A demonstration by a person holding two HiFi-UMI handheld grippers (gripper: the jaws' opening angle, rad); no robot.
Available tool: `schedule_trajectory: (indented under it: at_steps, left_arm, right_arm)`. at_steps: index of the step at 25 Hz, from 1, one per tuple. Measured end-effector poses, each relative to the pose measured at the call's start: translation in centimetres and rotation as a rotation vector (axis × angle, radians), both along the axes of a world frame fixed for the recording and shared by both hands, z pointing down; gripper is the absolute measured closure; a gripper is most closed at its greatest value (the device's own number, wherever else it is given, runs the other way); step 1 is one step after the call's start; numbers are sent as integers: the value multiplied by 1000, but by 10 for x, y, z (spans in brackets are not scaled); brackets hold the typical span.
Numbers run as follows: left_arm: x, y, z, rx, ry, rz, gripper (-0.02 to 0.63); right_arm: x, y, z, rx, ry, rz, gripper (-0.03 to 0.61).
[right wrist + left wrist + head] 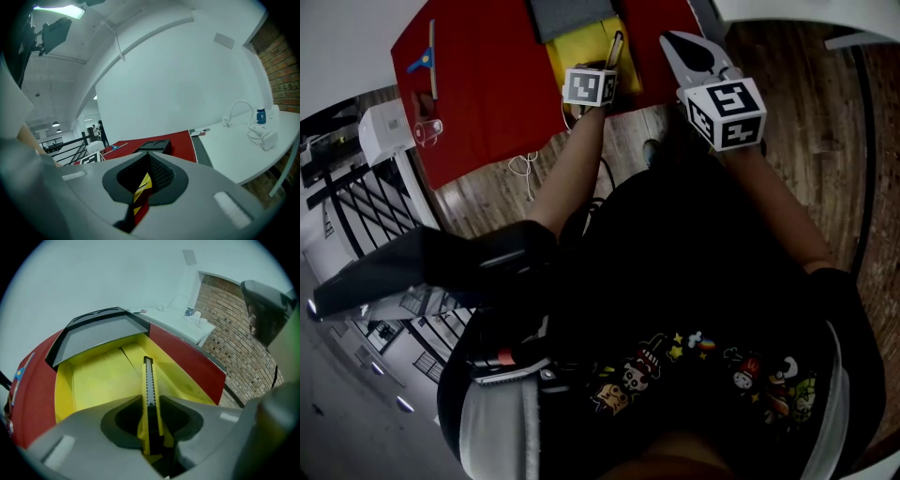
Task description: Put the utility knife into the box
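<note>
A yellow utility knife [149,390] with a black slider strip sits between the jaws of my left gripper [150,405], which is shut on it. The knife's tip points into the open yellow box [93,380], above its floor. The box's grey lid [99,333] stands up at the far side. In the head view the left gripper [605,70] holds the knife [616,45] over the box [570,58] on the red table [487,84]. My right gripper [675,39] hovers just right of the box, shut and holding nothing; its closed jaws fill the right gripper view [149,155].
A blue-handled tool [427,58] and a clear cup [428,129] lie at the red table's left side. A white cable [525,167] hangs off its near edge. A white desk [234,145] with a small bottle [261,115] stands to the right, by a brick wall [234,348].
</note>
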State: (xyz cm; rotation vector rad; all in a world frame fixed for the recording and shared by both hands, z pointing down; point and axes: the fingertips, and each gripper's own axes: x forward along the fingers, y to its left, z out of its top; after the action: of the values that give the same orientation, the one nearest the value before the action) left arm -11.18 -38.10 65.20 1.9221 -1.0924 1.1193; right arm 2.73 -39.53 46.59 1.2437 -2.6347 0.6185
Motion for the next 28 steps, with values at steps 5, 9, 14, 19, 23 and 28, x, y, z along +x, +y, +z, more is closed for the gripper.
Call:
schedule_trajectory:
  at_steps: [5,9,14,19,23,28]
  left_arm:
    - [1,1,0,4,10,4,396]
    - [2,2,-4,17,36,2,387]
    - [1,1,-18,87,56,9,379]
    - [3,2,-59,229,99,42,512]
    - [1,12,-113,395,124,82,512]
    - [-18,34,-183,626,150,29,514]
  right_arm:
    - [-1,1,1,0,-1,-4,555]
    - [-3,4,-1,-3,6,-7,555]
    - [-7,8,-1,4,16,-13,555]
    - [-16,15,-4,11,37,-31,555]
    - [-33,24,-10,17,63,-63,555]
    - [-53,39,-15,30,91,-96,555]
